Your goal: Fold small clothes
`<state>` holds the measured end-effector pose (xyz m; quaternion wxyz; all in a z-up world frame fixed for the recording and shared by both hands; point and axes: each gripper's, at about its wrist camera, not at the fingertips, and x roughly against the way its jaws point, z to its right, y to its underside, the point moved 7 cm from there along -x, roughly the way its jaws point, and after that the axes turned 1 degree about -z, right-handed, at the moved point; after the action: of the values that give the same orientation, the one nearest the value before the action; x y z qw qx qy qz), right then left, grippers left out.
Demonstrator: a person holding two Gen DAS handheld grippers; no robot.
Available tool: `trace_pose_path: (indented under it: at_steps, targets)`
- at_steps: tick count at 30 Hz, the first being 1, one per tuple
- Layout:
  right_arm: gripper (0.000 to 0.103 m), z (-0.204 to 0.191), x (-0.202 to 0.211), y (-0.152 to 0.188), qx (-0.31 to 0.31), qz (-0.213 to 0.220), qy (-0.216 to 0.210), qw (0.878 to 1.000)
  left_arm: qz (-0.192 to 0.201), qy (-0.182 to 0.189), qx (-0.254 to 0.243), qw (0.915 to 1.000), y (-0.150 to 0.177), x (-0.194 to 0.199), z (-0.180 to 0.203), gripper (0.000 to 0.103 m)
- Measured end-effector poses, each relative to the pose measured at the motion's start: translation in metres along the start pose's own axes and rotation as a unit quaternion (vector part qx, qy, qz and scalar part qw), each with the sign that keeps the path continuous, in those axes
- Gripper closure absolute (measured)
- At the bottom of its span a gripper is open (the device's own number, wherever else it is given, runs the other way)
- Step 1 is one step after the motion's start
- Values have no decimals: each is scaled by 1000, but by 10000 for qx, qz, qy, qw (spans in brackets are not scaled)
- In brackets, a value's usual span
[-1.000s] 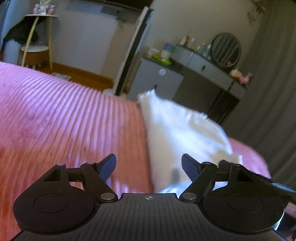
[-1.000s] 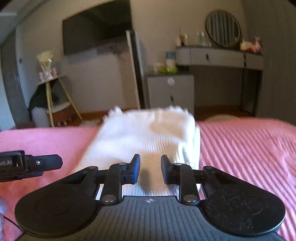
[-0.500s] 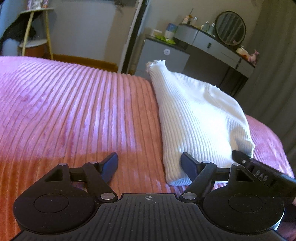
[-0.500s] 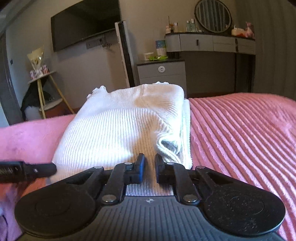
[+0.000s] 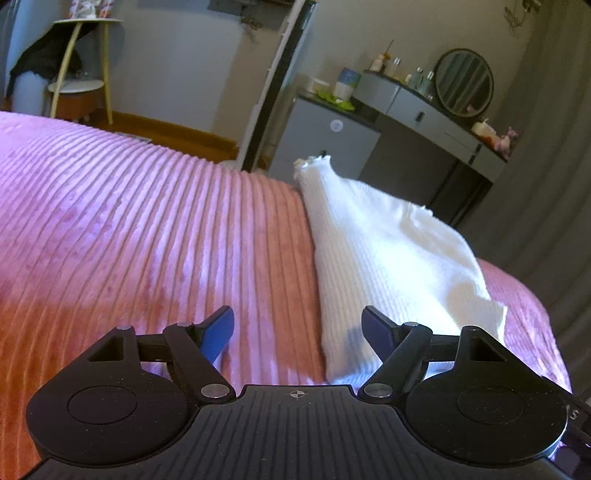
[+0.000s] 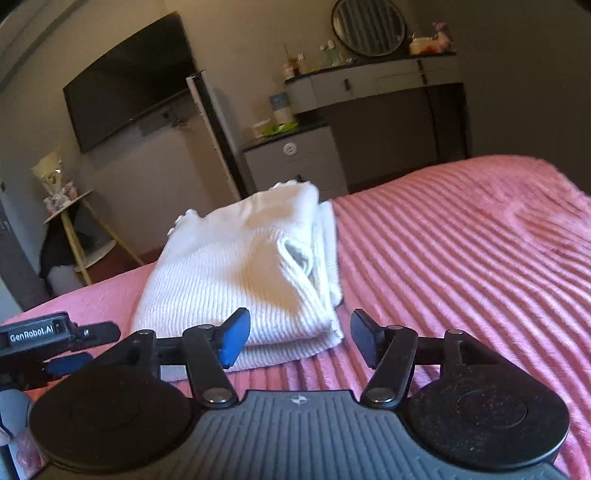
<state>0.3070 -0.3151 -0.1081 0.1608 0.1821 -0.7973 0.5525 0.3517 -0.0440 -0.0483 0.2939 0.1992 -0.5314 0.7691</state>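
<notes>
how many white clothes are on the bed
1: a folded white knit garment lies on the pink bedspread, just ahead of the right tool, whose jaws are opening clear of it. Its layers could hide another piece.

Pink ribbed bedspread fills the foreground. Beyond it, a grey cabinet stands beside a dark dressing table bearing bottles and a round mirror (striped reflection). A black television hangs on the wall. A tall black-and-white panel leans near the cabinet. Far left, a yellow-legged side table with a dark garment draped behind.
</notes>
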Motion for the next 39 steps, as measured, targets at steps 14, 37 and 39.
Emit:
trace_pose_path:
  at_steps: [14,37,39]
  targets:
    - [58,40,-40,-2,-726,-154,-406,9964,-572,318,79,9978,-29,-51,19,16]
    - [42,48,-72,-7,-2045,-26,-1427,9684,-1370,1097,-142,9844,-41,-119,51,15]
    - [34,43,-77,-9,-1943,-4,-1461,9700,-1395,1118,-155,9838,-41,-121,52,14]
